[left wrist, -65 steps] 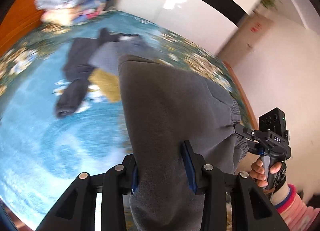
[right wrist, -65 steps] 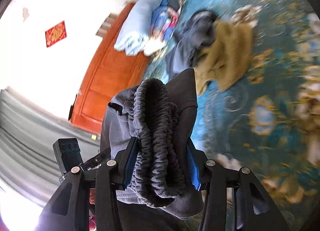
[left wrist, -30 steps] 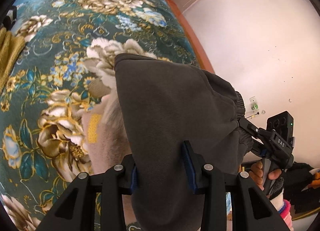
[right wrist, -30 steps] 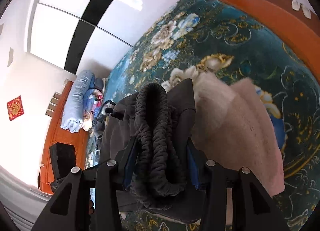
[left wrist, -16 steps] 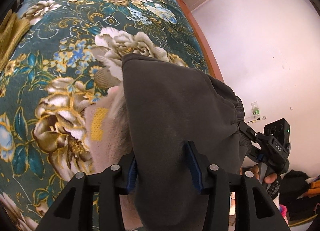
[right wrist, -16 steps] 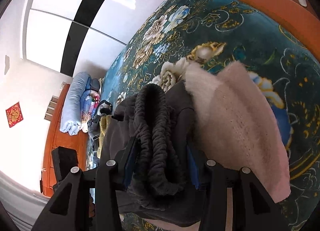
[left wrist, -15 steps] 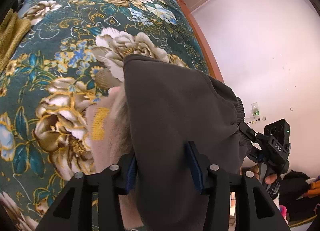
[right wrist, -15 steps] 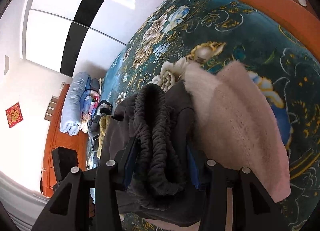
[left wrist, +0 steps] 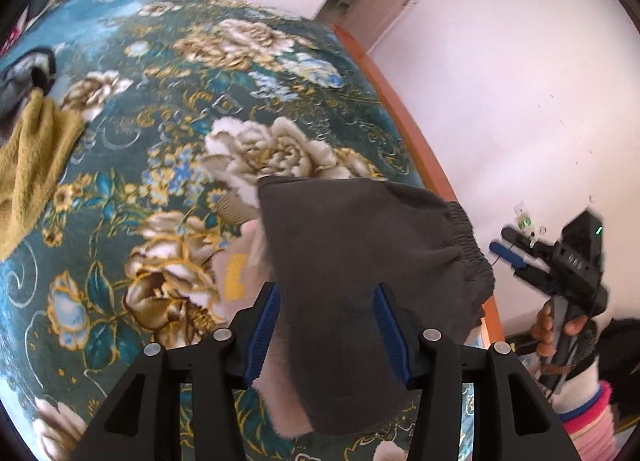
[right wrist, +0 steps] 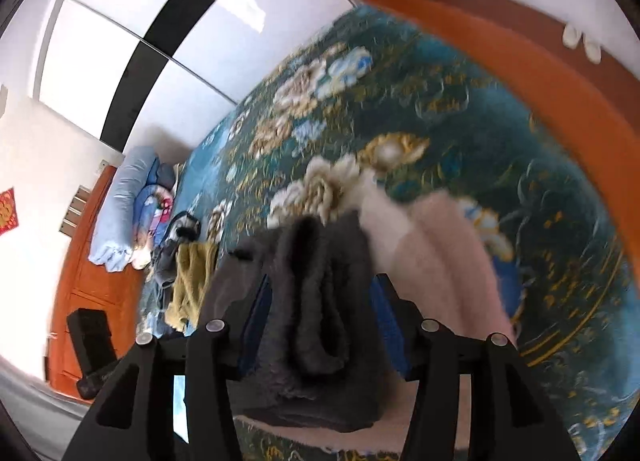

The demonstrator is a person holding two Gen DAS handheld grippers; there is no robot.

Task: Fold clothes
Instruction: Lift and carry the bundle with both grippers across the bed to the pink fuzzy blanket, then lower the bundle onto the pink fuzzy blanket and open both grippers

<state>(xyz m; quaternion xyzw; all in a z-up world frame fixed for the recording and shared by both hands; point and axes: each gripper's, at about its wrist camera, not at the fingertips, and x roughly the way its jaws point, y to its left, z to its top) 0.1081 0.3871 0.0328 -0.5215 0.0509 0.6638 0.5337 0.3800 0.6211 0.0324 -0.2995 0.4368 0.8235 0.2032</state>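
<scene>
Both claws have just been opening: the grey trousers (left wrist: 360, 253), gripped a second ago, now lie folded on the pink garment (right wrist: 444, 257) near the bed's (left wrist: 168, 93) corner. Left claw (left wrist: 326, 325) and right claw (right wrist: 322, 325) stand half open, straddling the cloth loosely. Open bedspread stretches toward the mustard garment (left wrist: 32, 157).

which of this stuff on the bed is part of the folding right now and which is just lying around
In the job:
- dark grey trousers, folded, between both grippers
- pale pink fluffy garment under them
- left gripper, right gripper, jaws just opening

Lying about:
- mustard garment
- dark clothes
- rolled bedding
- floral bedspread
</scene>
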